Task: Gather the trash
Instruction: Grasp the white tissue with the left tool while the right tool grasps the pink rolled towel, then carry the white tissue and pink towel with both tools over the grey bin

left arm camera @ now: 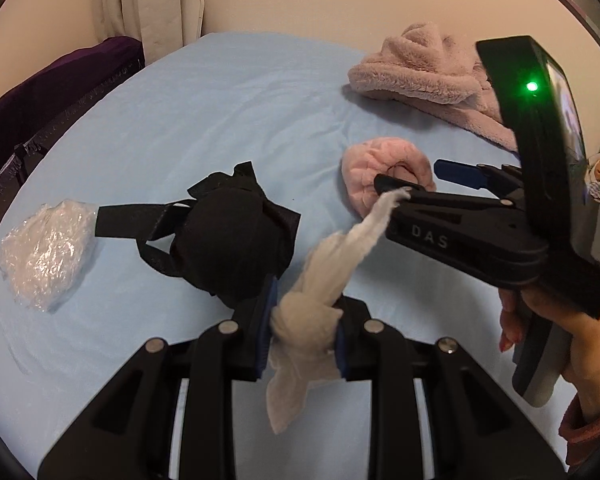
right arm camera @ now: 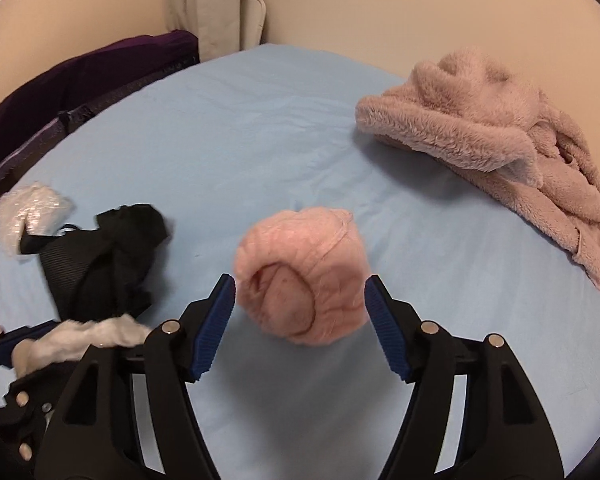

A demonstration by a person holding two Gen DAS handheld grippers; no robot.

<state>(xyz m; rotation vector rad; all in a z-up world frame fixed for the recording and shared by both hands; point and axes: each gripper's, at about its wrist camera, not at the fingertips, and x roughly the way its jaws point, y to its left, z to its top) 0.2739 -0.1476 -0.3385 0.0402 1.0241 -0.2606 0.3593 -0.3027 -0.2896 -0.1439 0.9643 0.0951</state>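
Observation:
My left gripper (left arm camera: 302,330) is shut on a crumpled white tissue (left arm camera: 320,292), held above the blue bed sheet (left arm camera: 204,120). One end of the tissue touches a finger of my right gripper (left arm camera: 414,180), which is open and comes in from the right. In the right wrist view, the right gripper (right arm camera: 300,328) is open with a pink fuzzy rolled sock (right arm camera: 304,276) between its fingers, not gripped. The tissue (right arm camera: 92,336) shows at its lower left. A crumpled clear plastic wrapper (left arm camera: 46,252) lies at the left on the sheet; it also shows in the right wrist view (right arm camera: 24,216).
A black garment (left arm camera: 228,236) lies between the wrapper and the tissue. A pink fleece garment (left arm camera: 432,80) is piled at the back right. The pink sock (left arm camera: 376,176) lies mid-right. A dark purple cover (left arm camera: 48,88) runs along the bed's left edge; a wall stands behind.

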